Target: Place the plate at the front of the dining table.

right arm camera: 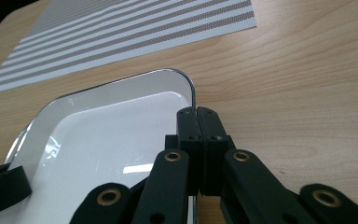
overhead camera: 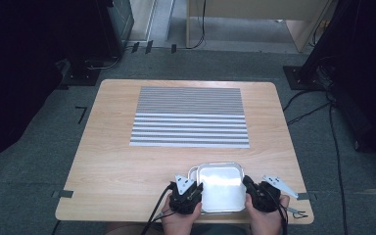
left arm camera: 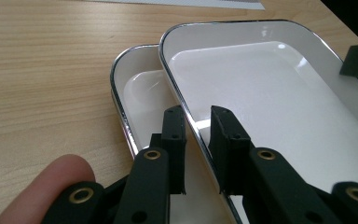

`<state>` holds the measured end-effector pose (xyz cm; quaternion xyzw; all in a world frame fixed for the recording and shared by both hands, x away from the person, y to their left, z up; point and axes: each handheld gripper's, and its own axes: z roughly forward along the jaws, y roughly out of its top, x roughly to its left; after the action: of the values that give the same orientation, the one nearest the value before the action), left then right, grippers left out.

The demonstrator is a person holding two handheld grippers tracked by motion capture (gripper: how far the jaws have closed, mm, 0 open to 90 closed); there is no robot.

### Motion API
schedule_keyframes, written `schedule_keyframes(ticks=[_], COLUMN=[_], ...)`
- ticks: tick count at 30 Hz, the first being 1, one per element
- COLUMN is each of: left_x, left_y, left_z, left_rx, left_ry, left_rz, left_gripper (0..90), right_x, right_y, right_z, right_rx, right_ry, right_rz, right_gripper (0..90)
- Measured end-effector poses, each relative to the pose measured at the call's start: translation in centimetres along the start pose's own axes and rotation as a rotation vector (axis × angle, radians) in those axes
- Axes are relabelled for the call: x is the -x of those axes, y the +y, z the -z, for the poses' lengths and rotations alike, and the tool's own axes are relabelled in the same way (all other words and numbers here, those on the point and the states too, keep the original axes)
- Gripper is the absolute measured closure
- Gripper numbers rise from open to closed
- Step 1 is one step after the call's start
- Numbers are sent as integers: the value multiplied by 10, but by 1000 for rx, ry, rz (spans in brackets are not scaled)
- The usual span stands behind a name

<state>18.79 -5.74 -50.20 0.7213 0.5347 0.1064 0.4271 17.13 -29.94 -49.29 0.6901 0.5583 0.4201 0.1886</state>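
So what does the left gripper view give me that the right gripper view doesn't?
Left gripper view: a second tray nested under the top tray, and the left tongs straddling the top tray's rim, still apart. Right gripper view: the striped mat and the right tongs shut on the rim. Both show the top tray and the wooden table.

From where I stand there is nothing to read anywhere: no words, brand names, numbers or signs. The white trays (overhead camera: pixel 220 188) carry no printing, the striped mat (overhead camera: pixel 190 116) shows plain grey and white lines and no lettering, and the wooden surface (overhead camera: pixel 112 161) bears no label.
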Motion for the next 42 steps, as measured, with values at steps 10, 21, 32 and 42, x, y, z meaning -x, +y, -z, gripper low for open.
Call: schedule_keyframes(ticks=[10, 21, 32, 42], left_x=[-10, -12, -13, -11], left_y=[3, -3, -6, -6], left_z=[-5, -7, -7, 0], left_rx=[39, 82, 104, 115], left_ry=[1, -6, -14, -33], left_rz=[155, 221, 248, 233], left_gripper=[874, 896, 895, 895], right_x=[1, -12, -17, -19], right_y=[-2, -10, -15, -9], right_z=[0, 7, 5, 10], right_rx=[-23, -20, -49, -10], right_ry=[44, -30, -57, -52], right_rz=[19, 56, 33, -13], right_gripper=[852, 802, 841, 894])
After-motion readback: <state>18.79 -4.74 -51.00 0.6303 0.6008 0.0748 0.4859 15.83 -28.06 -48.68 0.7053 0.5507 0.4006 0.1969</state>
